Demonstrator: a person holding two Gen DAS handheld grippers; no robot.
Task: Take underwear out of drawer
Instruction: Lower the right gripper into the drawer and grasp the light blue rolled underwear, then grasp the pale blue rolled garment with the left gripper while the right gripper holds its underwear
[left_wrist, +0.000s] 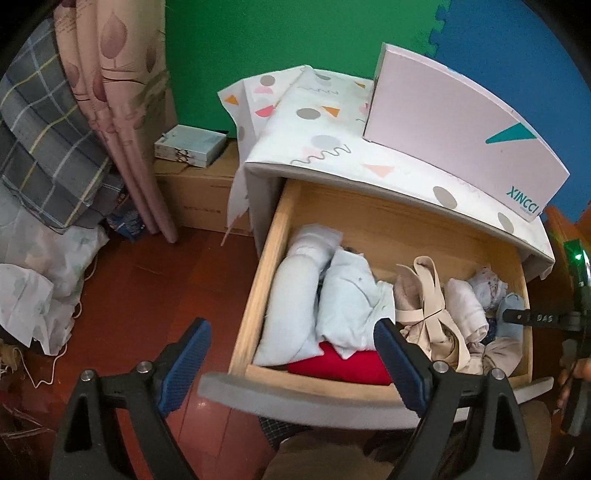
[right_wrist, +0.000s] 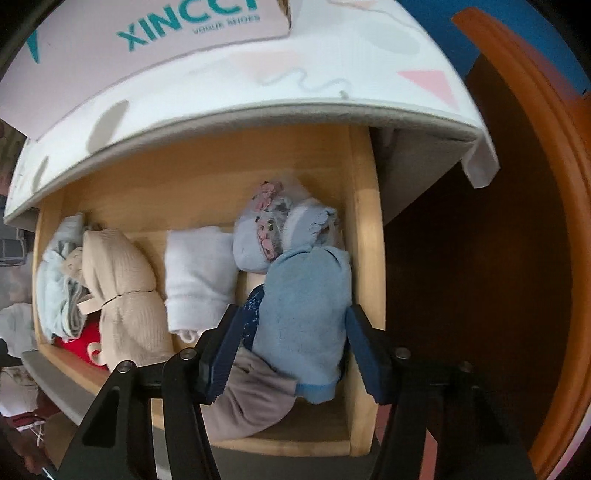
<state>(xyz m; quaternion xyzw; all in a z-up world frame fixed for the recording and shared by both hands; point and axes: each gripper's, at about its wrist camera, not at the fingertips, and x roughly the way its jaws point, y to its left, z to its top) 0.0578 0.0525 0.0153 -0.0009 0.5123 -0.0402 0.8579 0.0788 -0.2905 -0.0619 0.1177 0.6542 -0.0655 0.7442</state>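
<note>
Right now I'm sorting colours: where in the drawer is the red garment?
In the left wrist view the red garment lies at the drawer's front wall, left of centre, partly under the pale blue folded clothes.

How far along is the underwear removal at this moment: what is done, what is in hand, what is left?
Done: the drawer stands pulled open, rolled garments inside. In hand: the right gripper is down in the drawer with its fingers either side of the light blue roll, not clearly pressing it yet. The left gripper is open and empty over the drawer front. Left: close on the roll and lift it out; nothing has left the drawer.
</note>
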